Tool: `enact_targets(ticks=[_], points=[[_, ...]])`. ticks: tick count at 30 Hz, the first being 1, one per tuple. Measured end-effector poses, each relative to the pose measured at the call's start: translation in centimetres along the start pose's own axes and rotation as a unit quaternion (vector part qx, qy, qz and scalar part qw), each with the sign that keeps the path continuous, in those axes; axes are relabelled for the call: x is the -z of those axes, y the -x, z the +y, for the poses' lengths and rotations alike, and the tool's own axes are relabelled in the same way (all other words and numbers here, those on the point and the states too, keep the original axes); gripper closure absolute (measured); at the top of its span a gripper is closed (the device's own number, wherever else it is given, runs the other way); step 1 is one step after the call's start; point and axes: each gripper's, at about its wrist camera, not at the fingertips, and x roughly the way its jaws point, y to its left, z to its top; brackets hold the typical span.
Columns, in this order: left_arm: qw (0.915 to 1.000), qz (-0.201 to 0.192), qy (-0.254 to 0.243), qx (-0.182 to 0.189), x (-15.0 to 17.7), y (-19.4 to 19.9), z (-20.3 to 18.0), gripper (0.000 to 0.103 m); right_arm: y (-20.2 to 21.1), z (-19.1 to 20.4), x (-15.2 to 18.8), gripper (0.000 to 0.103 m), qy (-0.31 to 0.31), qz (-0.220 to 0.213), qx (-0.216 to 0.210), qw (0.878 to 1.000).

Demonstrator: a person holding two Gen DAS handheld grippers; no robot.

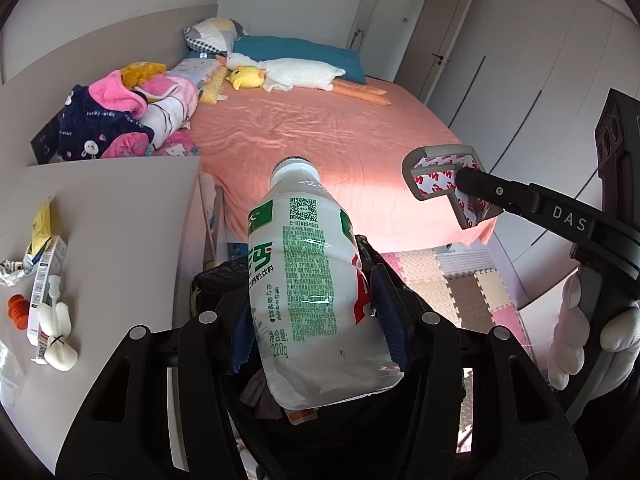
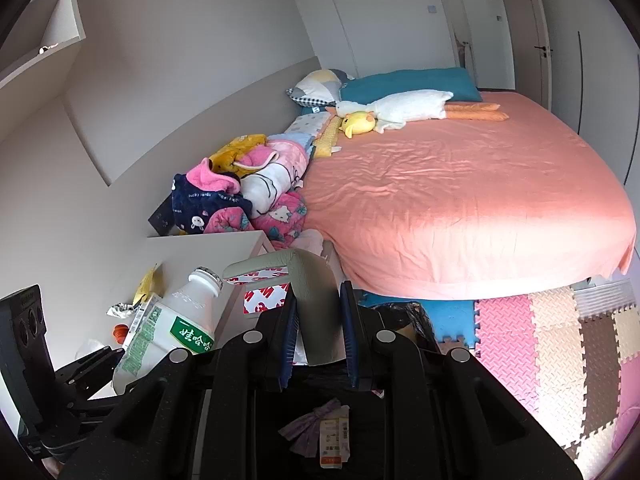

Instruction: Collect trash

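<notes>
My left gripper (image 1: 316,316) is shut on a white plastic drink bottle (image 1: 308,280) with green print, neck pointing away; the bottle also shows in the right wrist view (image 2: 168,328). My right gripper (image 2: 318,332) is shut on a grey foam corner guard (image 2: 316,300) with red-and-white tape backing; the guard also shows in the left wrist view (image 1: 444,182), right of the bottle. Both are held above a black trash bag (image 2: 320,408) that has wrappers (image 2: 332,436) in it.
A white bedside table (image 1: 112,220) at left holds wrappers, a small box, an orange piece and a white toy figure (image 1: 56,328). A bed with a pink sheet (image 1: 320,132) lies ahead, with piled clothes and plush toys. Foam puzzle mats (image 2: 560,352) cover the floor.
</notes>
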Motion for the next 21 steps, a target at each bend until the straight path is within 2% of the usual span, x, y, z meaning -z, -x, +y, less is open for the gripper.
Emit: enact_targets(ticks=[7,9,10,11,12,15,18,21], points=[[0.9999,0.011,-0.005,0.006,-0.2,-0.8,-0.4,0.051,0.0,-0.7,-0.2,0.081,-0.006,0.006,0.006,1.000],[0.9997,0.020,-0.008,0.010,-0.2,-1.0,-0.4,0.047,0.0,-0.6,-0.2,0.078,-0.001,0.010,-0.001,1.000],[0.9996,0.025,-0.013,0.007,-0.2,-1.0,-0.5,0.037,0.2,-0.5,-0.3,0.059,-0.003,0.009,0.005,1.000],[0.9996,0.021,-0.015,-0.007,-0.1,-0.9,-0.5,0.006,0.5,-0.5,-0.4,0.046,-0.006,0.001,0.009,1.000],[0.9996,0.013,-0.019,-0.018,-0.2,-0.7,-0.4,0.006,1.0,-0.5,-0.4,0.027,-0.009,-0.013,0.013,1.000],[0.9990,0.017,-0.019,-0.035,-0.2,-0.7,0.0,0.006,1.6,-0.2,-0.6,0.024,-0.006,-0.028,0.016,0.999],[0.9992,0.024,0.002,-0.031,-0.2,-0.8,1.0,0.006,1.5,0.0,-0.7,0.024,-0.006,-0.029,0.018,0.999],[0.9990,0.025,0.003,-0.038,-0.2,-0.6,1.4,0.006,1.2,0.1,-0.6,0.024,-0.009,-0.024,0.015,1.000]])
